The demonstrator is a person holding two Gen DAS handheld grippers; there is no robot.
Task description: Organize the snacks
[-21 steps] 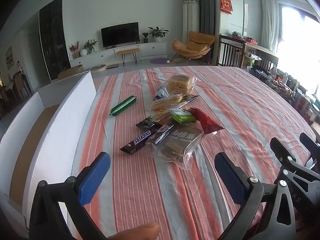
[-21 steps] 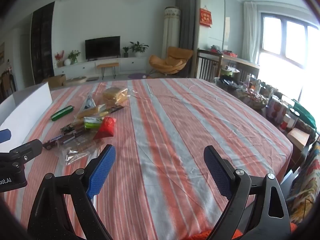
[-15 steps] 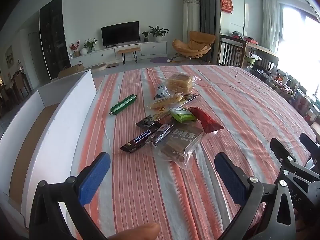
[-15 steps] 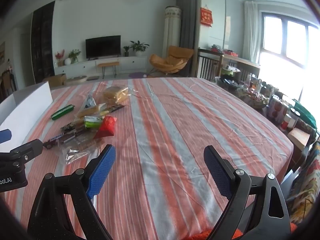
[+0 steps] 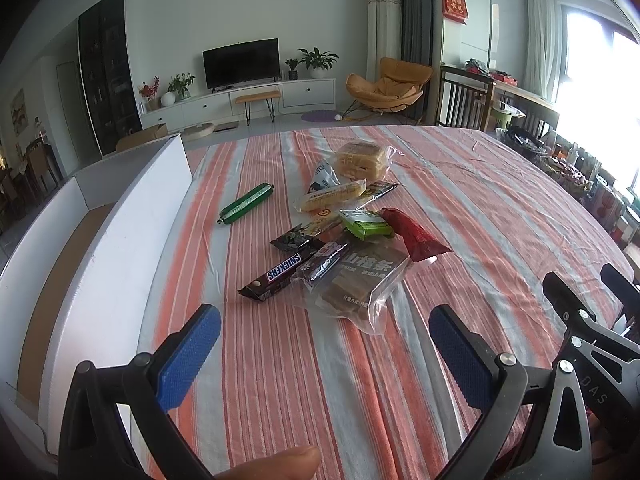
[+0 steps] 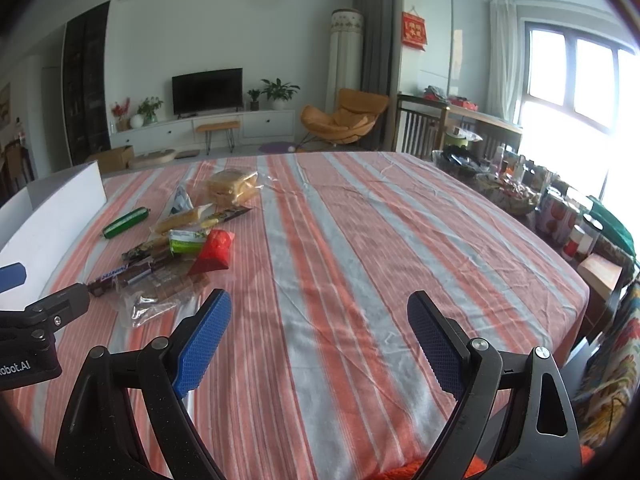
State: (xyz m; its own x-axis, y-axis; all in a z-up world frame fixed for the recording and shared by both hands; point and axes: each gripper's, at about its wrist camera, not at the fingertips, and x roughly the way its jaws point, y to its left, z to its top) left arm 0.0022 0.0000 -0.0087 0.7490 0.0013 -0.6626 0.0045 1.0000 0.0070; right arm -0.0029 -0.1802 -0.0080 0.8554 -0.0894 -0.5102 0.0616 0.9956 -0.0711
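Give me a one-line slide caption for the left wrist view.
Open left gripper hovers before a snack pile on the striped tablecloth, white box alongside.

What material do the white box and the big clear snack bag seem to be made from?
White box: probably cardboard, matte white outside; its floor inside looks plain brown. Clear snack bag: thin glossy plastic film, likely; it is see-through, wrinkled, and shows the brown pieces inside.

- Orange, white and grey stripes across the desk cloth (image 5: 460, 200).
- Black frame with blue textured pads (image 5: 192, 356) on the left tool (image 5: 324, 348); same black and blue on the right tool (image 6: 318, 340).
- Dark brown Snickers bar (image 5: 280, 274) with white-and-blue lettering.
- Green sausage stick (image 5: 246, 203), far left.
- Red pouch (image 5: 416, 236); lime-green packet (image 5: 366, 224).
- White box (image 5: 120, 232), brown inside.
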